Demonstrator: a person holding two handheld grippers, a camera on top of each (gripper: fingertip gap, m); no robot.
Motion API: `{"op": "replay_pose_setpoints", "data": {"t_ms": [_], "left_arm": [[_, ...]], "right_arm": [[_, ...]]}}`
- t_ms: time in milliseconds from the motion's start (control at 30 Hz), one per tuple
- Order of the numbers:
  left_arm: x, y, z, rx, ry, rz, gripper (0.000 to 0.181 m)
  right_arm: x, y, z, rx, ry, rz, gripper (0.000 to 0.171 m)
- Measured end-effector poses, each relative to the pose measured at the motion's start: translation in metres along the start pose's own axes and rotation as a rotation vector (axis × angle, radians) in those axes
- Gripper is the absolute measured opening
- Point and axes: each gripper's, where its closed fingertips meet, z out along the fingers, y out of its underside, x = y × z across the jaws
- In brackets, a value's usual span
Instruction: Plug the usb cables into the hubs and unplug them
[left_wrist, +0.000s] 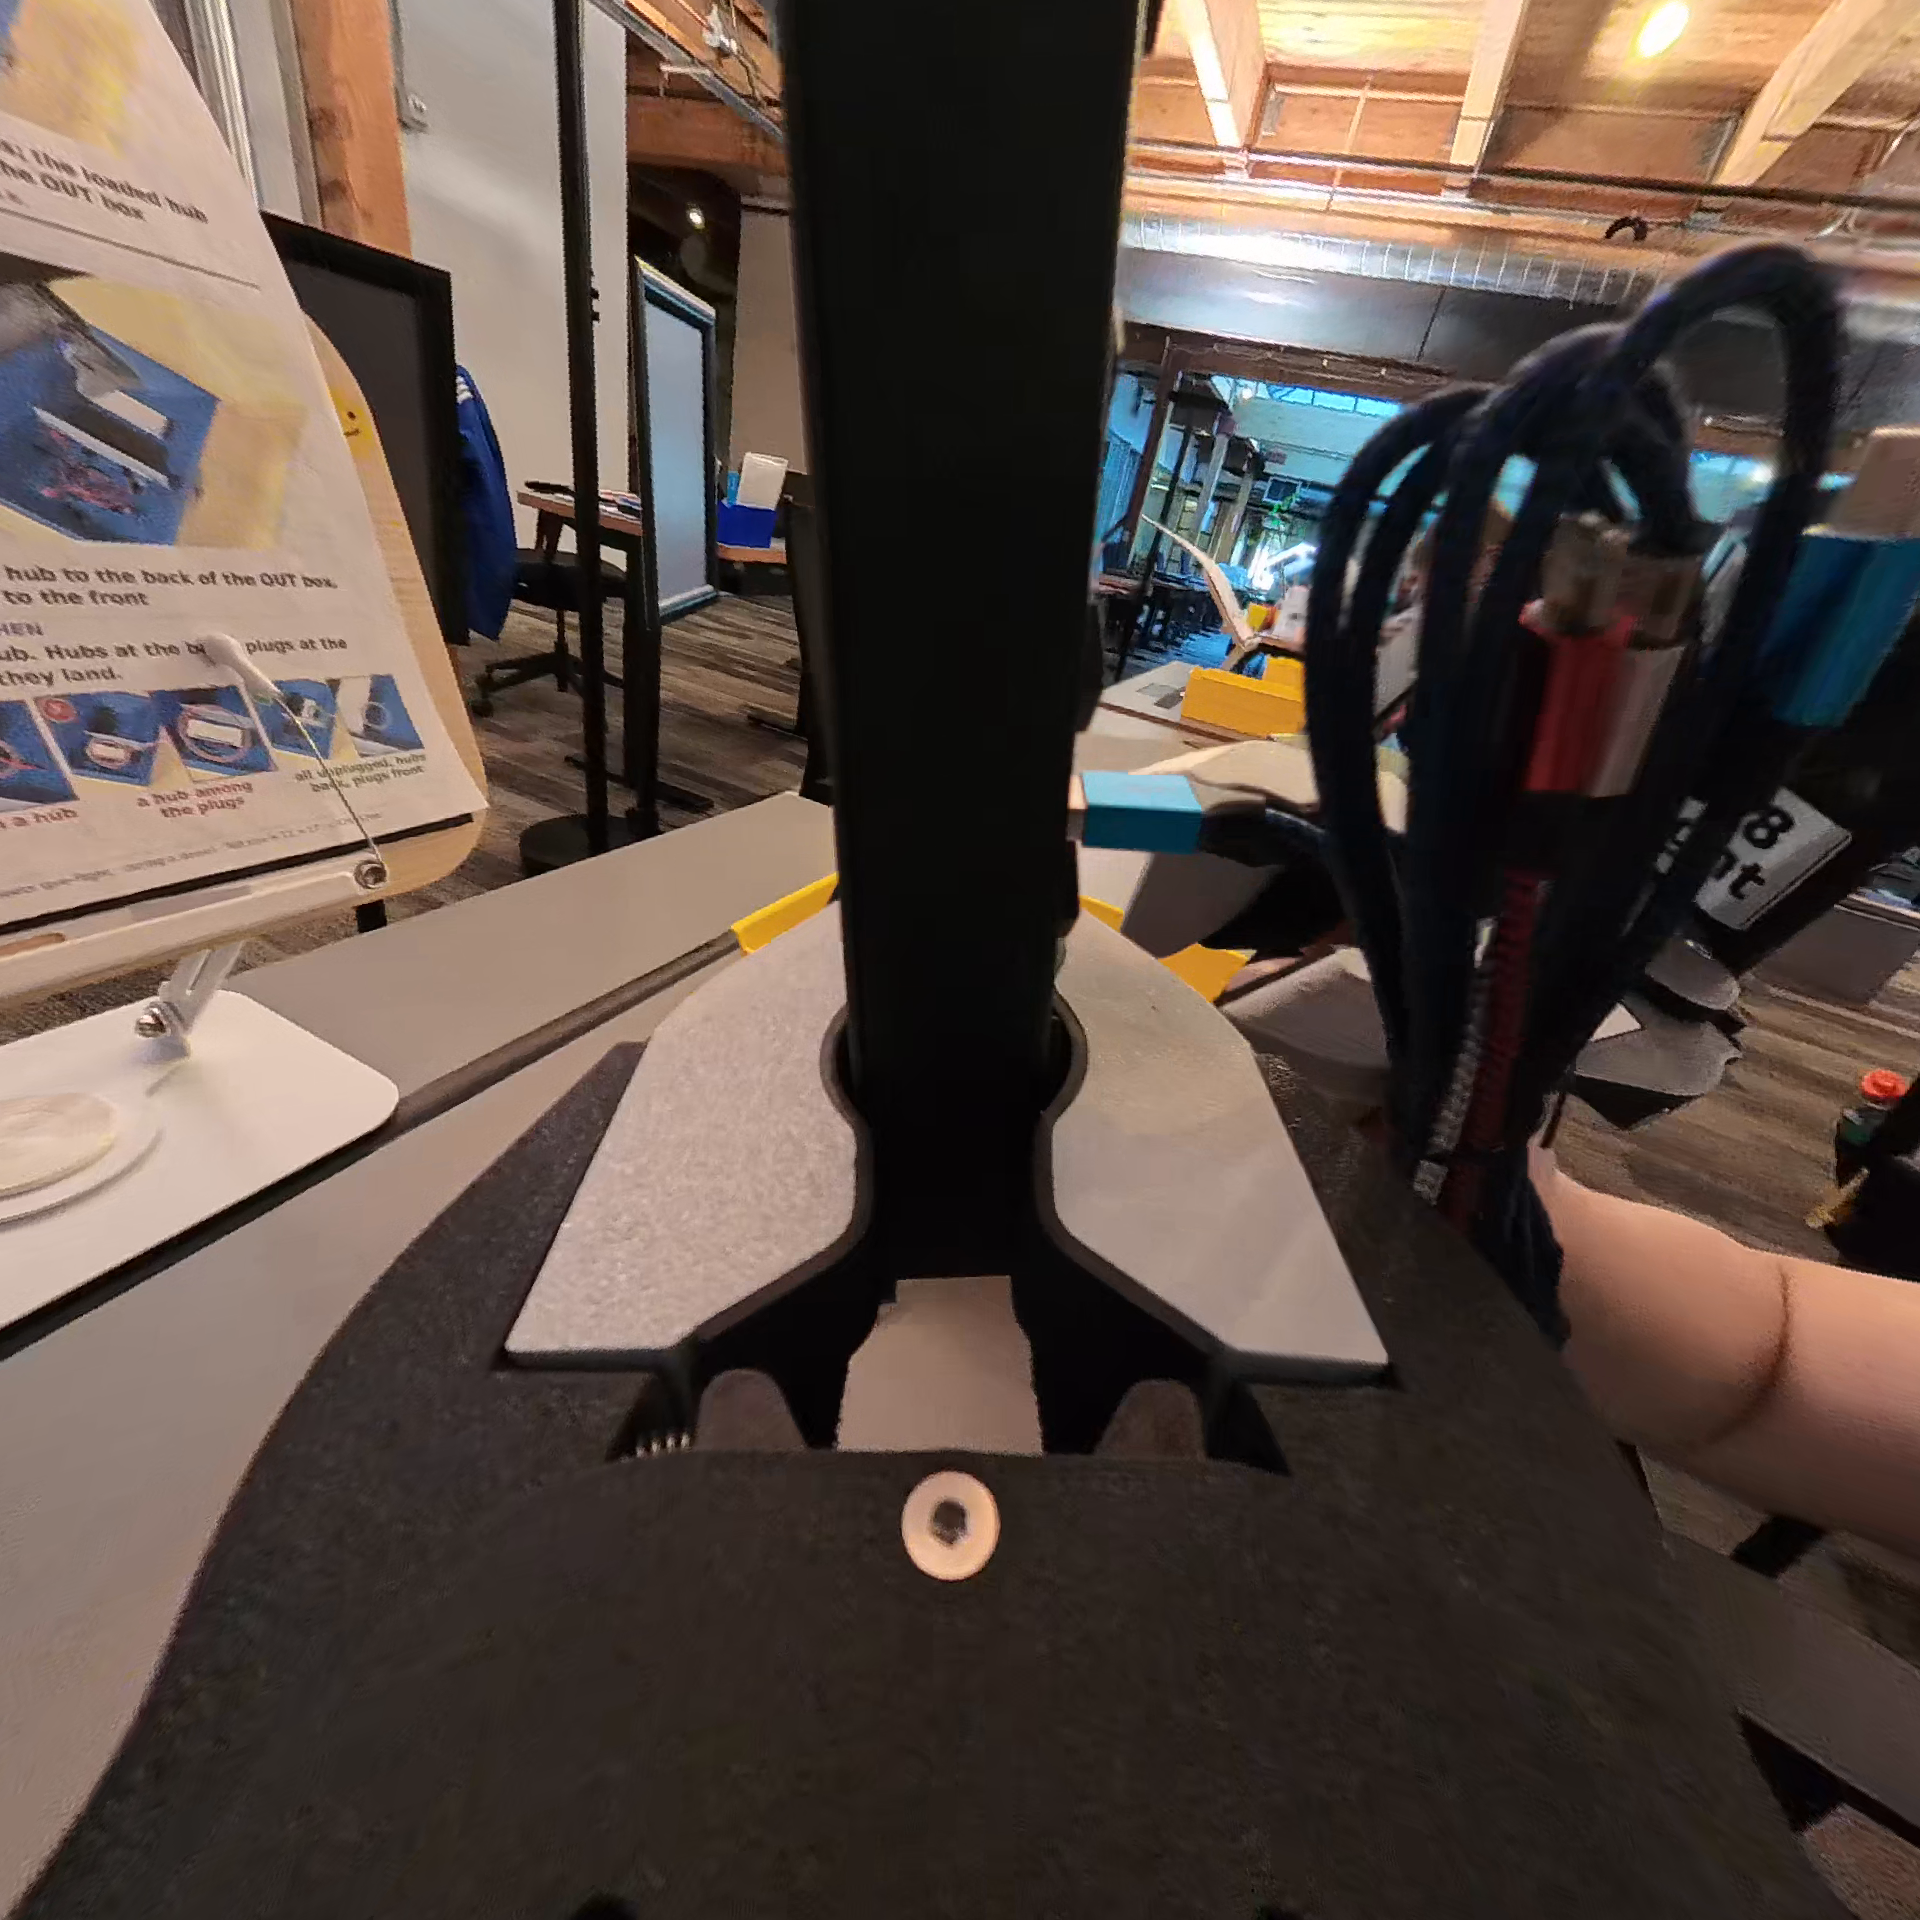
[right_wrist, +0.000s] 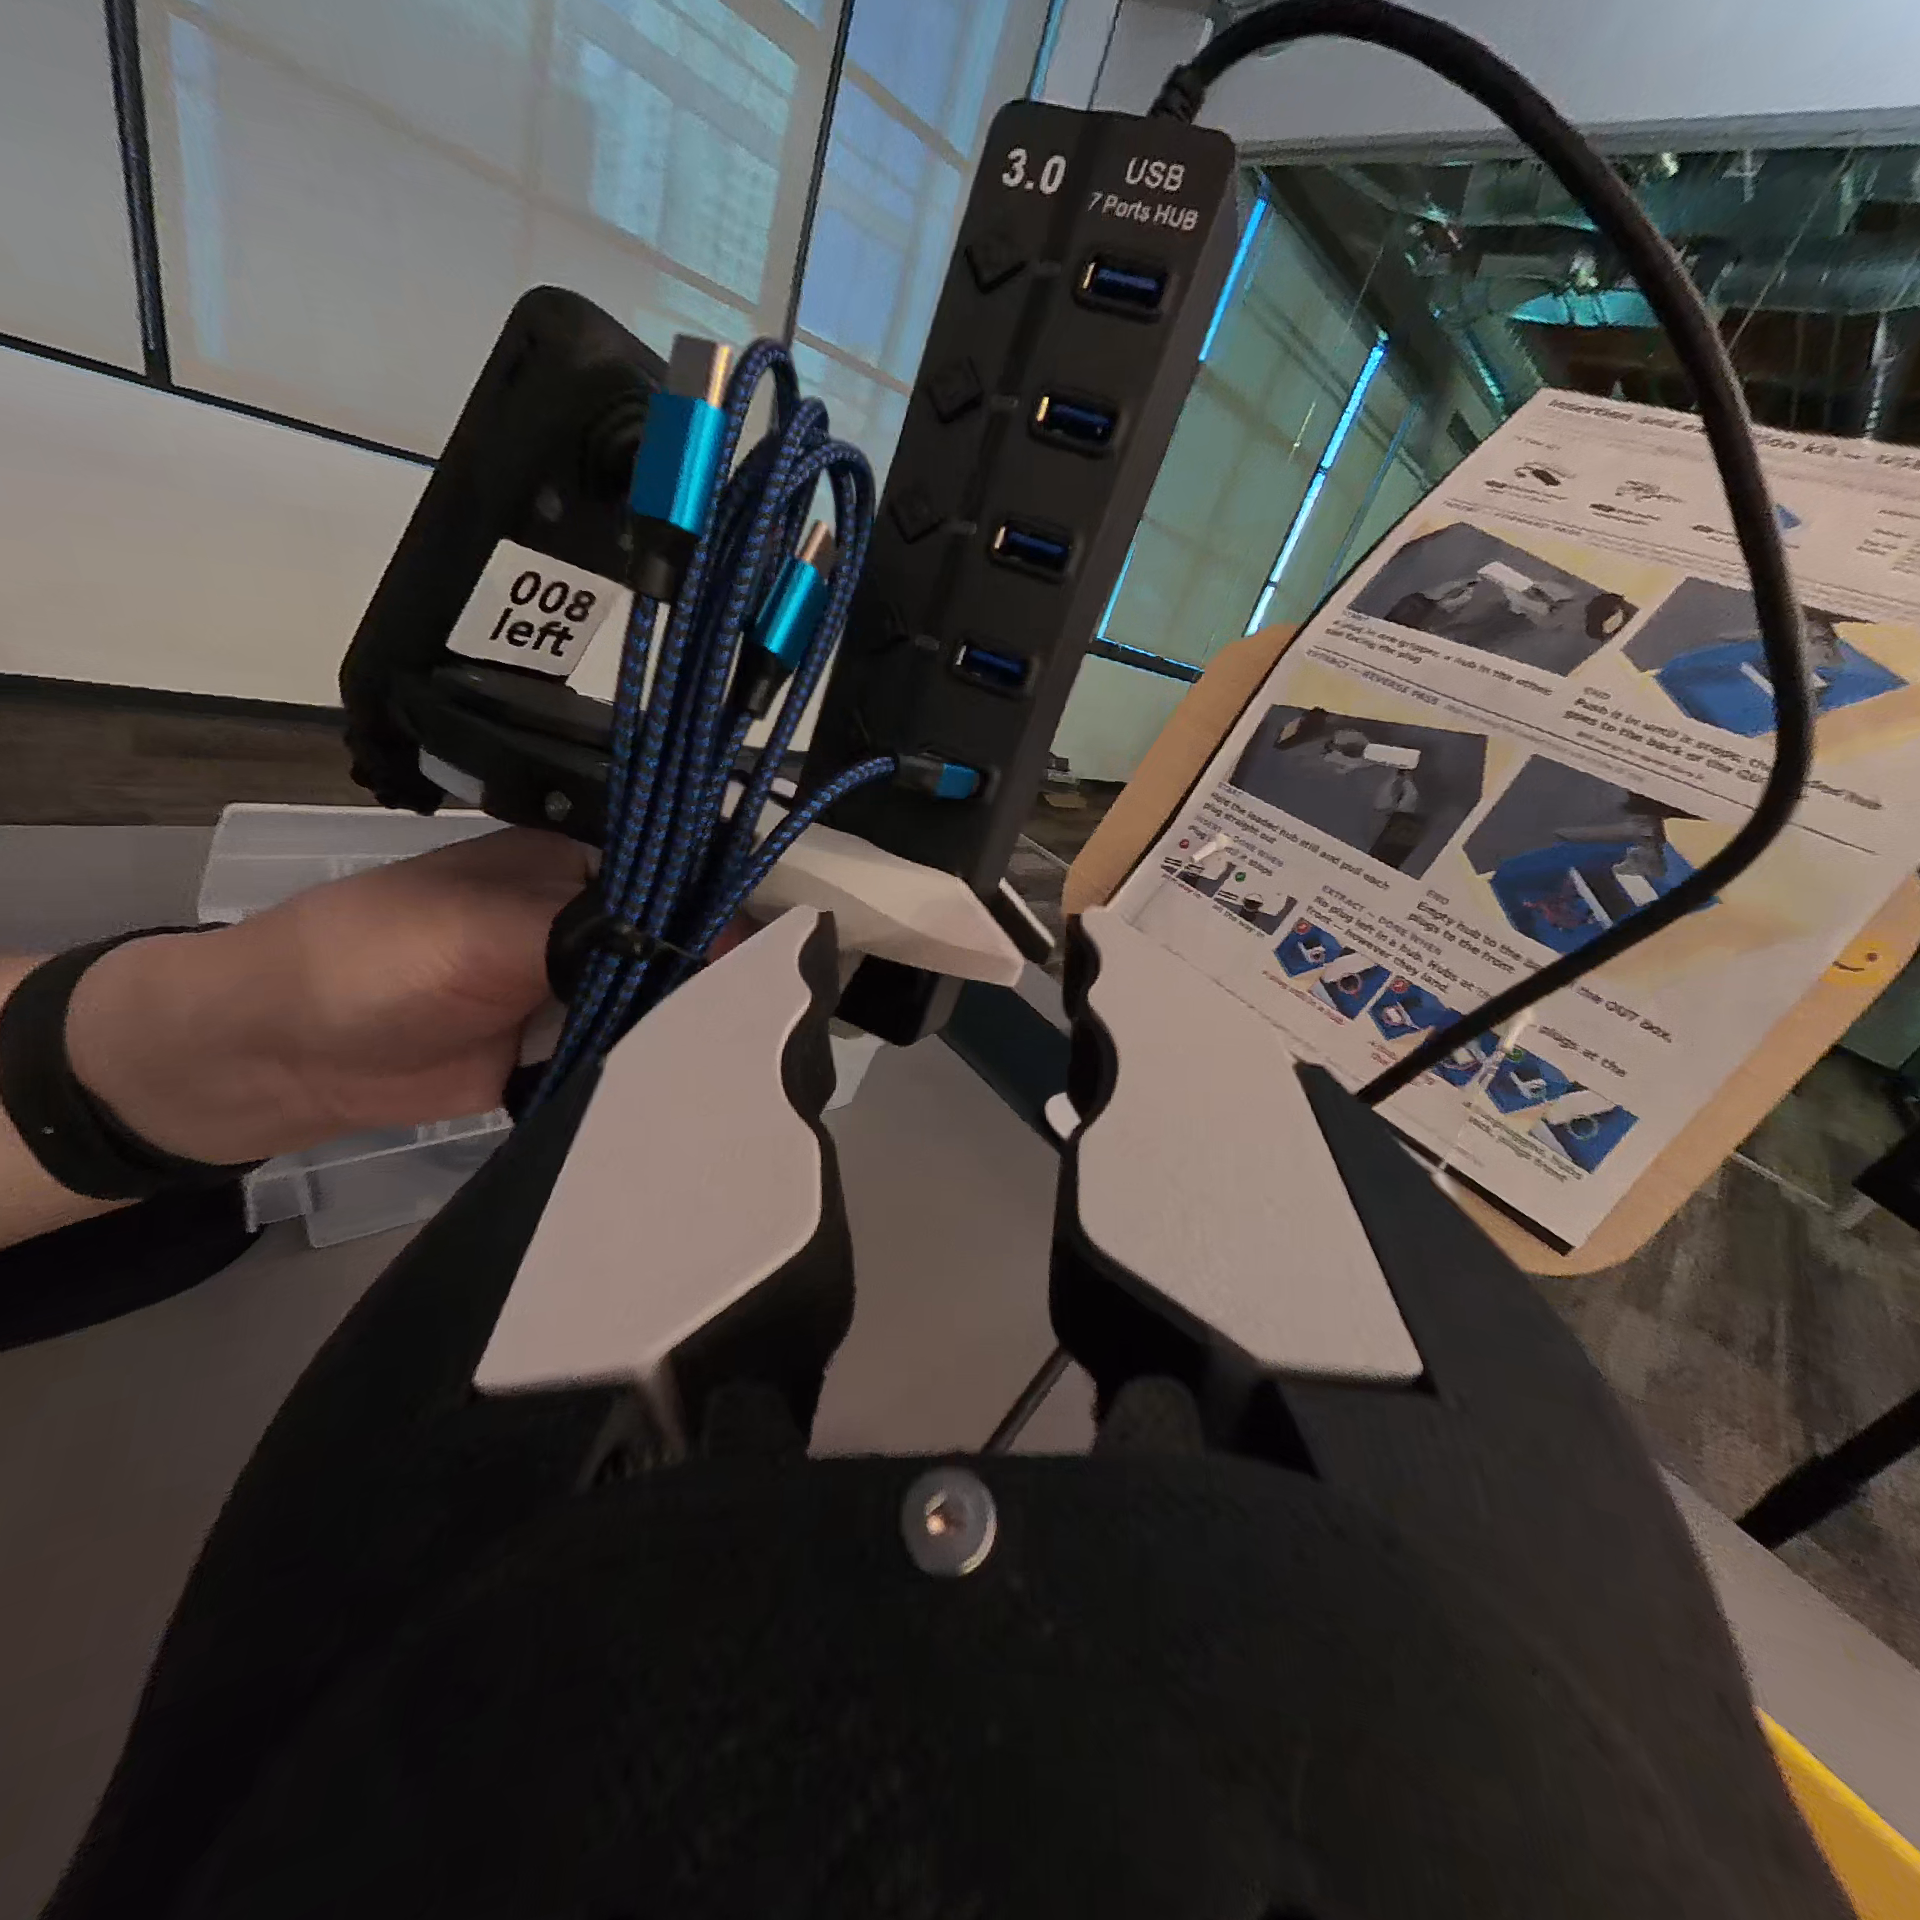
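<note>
My left gripper (left_wrist: 956, 935) is shut on the lower end of a black USB hub (left_wrist: 956, 416), which stands upright between its fingers. In the right wrist view the hub (right_wrist: 1049, 520) shows a column of blue ports, and a blue plug (right_wrist: 940, 777) sits in the lowest visible one. Its blue braided cable (right_wrist: 707, 675) hangs in a tied bundle beside the left gripper (right_wrist: 904, 925), with two loose blue plugs. That bundle (left_wrist: 1507, 727) also holds a red plug. My right gripper (right_wrist: 945, 935) is open and empty, just in front of the hub's base.
An instruction sheet on a stand (left_wrist: 187, 520) is at the left of the grey table (left_wrist: 520, 935); it shows at the right in the right wrist view (right_wrist: 1507, 831). The hub's black lead (right_wrist: 1714, 416) loops over it. A clear plastic box (right_wrist: 312, 852) and a hand (right_wrist: 312, 997) are at the left. Left and right tips are no more than a few centimetres apart.
</note>
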Motion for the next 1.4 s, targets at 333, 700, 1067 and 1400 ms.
{"op": "replay_pose_setpoints", "data": {"t_ms": [333, 700, 1067, 1400], "left_arm": [[-0.02, -0.002, -0.006, -0.011, -0.141, 0.115, 0.026], [-0.043, -0.005, -0.015, 0.008, -0.301, 0.196, 0.026], [-0.03, -0.002, -0.007, 0.01, -0.294, 0.327, 0.026], [-0.03, 0.009, -0.002, -0.044, -0.306, 0.313, 0.026]], "right_arm": [[0.027, -0.023, -0.022, 0.051, 0.035, 0.19, 0.037], [-0.018, -0.024, 0.006, -0.035, 0.036, 0.169, 0.067], [0.037, -0.041, -0.007, -0.094, -0.003, 0.372, 0.053], [0.01, -0.006, 0.012, -0.211, -0.065, 0.344, 0.054]]}}
